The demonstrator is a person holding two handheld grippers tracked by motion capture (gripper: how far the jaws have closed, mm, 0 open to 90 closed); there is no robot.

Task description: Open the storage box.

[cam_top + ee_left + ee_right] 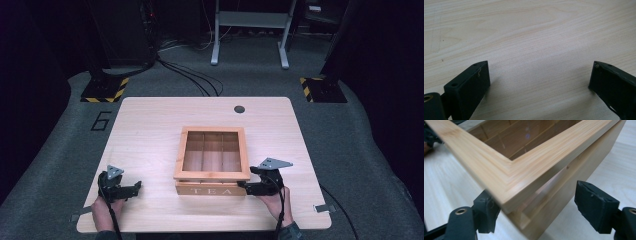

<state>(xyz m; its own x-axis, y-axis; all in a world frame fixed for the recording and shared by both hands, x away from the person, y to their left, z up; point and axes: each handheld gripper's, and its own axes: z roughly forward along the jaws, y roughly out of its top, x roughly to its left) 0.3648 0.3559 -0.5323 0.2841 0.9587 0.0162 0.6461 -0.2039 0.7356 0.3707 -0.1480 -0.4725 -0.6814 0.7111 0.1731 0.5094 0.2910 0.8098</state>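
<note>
1. The wooden tea box [212,161] sits at the middle of the high view on the pale table [150,125]. Its front panel is lettered "TEA", and its glass-paned lid [506,170] lies slightly raised at the near right corner, leaving a gap above the body.
2. The right gripper [246,187], just right of the box's lower right corner in the high view, brackets that corner. In its own view the jaws stand partly apart, one at lower left under the lid's overhang, the other at lower right clear of the side wall; neither pad presses, so nothing is gripped. The placement suggests it is working the lid edge.
3. The left gripper [135,187], at the lower left of the high view, rests well apart from the box with jaws wide and empty over bare tabletop, probably waiting.
4. The lid frame is smooth, straight-grained bamboo with mitred corners. Thin dividers split the inside into three compartments, and the table shows light wavy grain.
</note>
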